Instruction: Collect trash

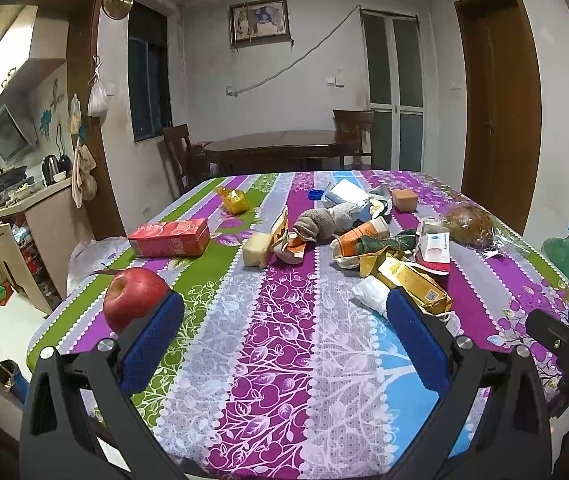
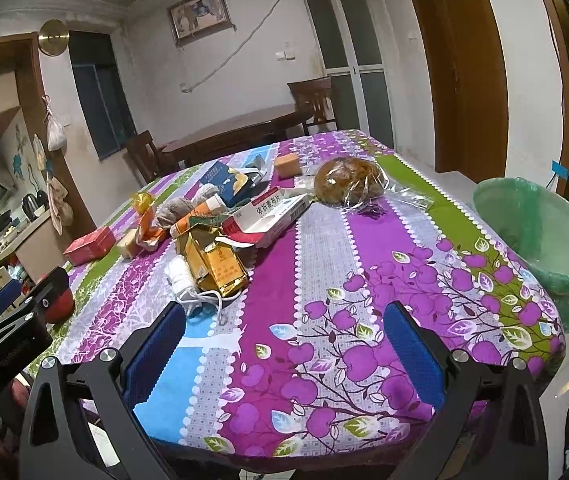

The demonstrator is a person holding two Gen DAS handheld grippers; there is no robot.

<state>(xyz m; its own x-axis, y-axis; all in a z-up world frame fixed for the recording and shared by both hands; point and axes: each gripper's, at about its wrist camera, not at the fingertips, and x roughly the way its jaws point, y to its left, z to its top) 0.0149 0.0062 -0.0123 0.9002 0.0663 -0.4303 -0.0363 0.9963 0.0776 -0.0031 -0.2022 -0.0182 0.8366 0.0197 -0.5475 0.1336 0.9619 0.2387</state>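
Note:
A heap of trash lies mid-table: a gold foil packet [image 1: 416,286] [image 2: 214,266], a white face mask [image 1: 370,294] [image 2: 182,276], a white and red medicine box [image 1: 436,246] [image 2: 272,216], orange paper cups [image 1: 360,238], a grey cloth [image 1: 324,222]. A bin lined with a green bag [image 2: 540,232] stands off the table's right edge. My left gripper [image 1: 284,324] is open and empty above the near table edge. My right gripper [image 2: 284,332] is open and empty, to the right of the heap.
A red apple [image 1: 134,298] sits beside my left finger. A red carton [image 1: 170,238], a cheese-like block [image 1: 256,250], a bagged round bread [image 2: 350,184], an orange cube [image 2: 288,166] and a blue cap [image 1: 316,195] lie on the floral tablecloth [image 1: 284,360]. A kitchen counter is on the left.

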